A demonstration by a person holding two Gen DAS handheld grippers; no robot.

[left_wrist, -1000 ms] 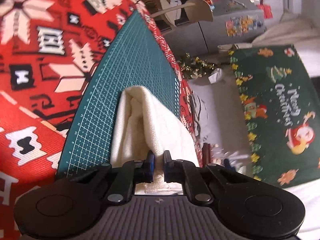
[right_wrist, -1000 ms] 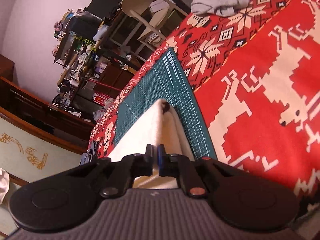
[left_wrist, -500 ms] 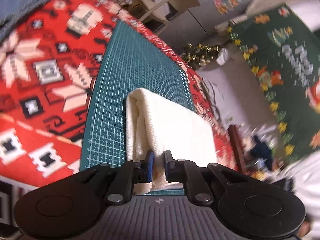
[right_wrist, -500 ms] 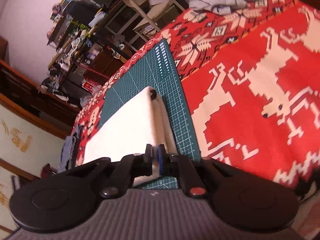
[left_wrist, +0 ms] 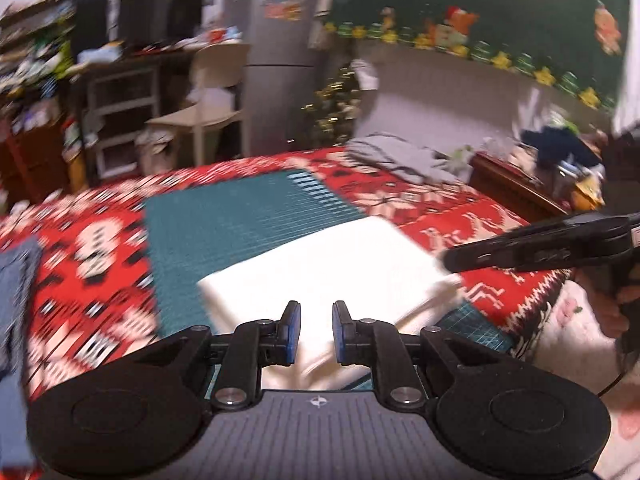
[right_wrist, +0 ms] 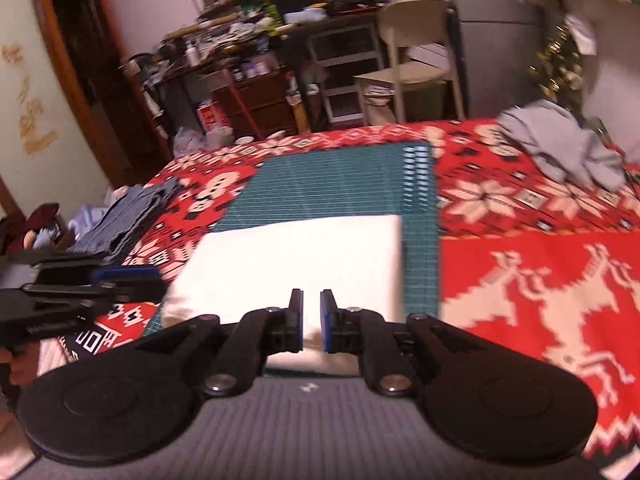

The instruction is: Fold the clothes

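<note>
Garment: your folded white cloth [right_wrist: 296, 256] lies flat as a thick rectangular stack, plain cream-white, layered edges showing on the side nearest you; motion blur hides the weave.
Position: it sits on the near part of the green cutting mat [right_wrist: 340, 176], its left end running past the mat's edge onto the red patterned cover [right_wrist: 540, 280]. The whole lot is at the near edge of the table.
Left tool: your left tool [left_wrist: 313, 330] hangs just above the near side of the cloth, blue pads parted by a clear gap, nothing between them.
Right tool: your right tool [right_wrist: 311, 320] is parted by a narrower gap, also holding nothing, poised over the near edge of the stack. In the left wrist view it reaches in from the right, its tip at the cloth's right corner [left_wrist: 536, 250]; contact cannot be told through the blur.
Other laundry: a crumpled grey garment [right_wrist: 560, 148] lies toward the far right corner of the table; a folded blue denim piece [right_wrist: 124, 216] lies at the left edge.
Background: a beige chair [right_wrist: 412, 52] stands beyond the far edge.
</note>
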